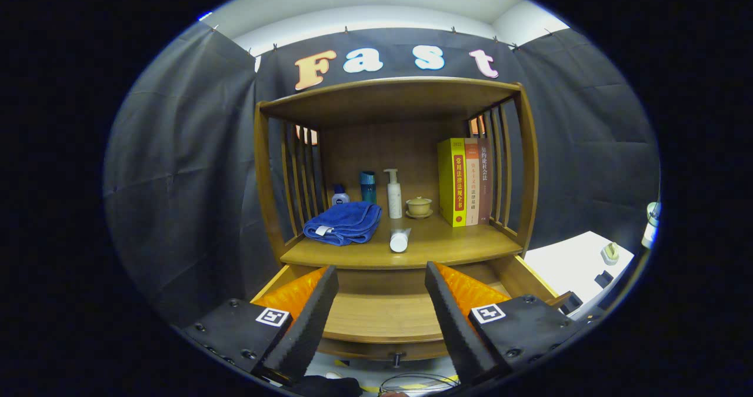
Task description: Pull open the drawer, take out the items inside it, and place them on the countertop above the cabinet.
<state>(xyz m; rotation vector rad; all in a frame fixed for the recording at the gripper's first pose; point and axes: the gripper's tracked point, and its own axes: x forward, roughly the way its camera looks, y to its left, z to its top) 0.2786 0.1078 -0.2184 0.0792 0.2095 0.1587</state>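
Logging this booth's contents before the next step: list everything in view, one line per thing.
Wooden cabinet: one, brown, slatted sides, against the black cloth wall.
Wooden drawer: one, brown, pulled open below the countertop, bare bottom visible between the claw's fingers.
Folded blue towel: one, countertop left.
Small white bottle with blue cap: one, behind the towel.
Teal cylindrical bottle: one, beside it.
White pump bottle: one, upright, centre back.
White tube: one, lying down, in front of the pump bottle.
Pale green lidded cup on saucer: one, left of the books.
Upright books: three; yellow, orange-white, brown; countertop right.
White table: one, right of the cabinet, small items on it.
Claw: one, fingers open, over the drawer.
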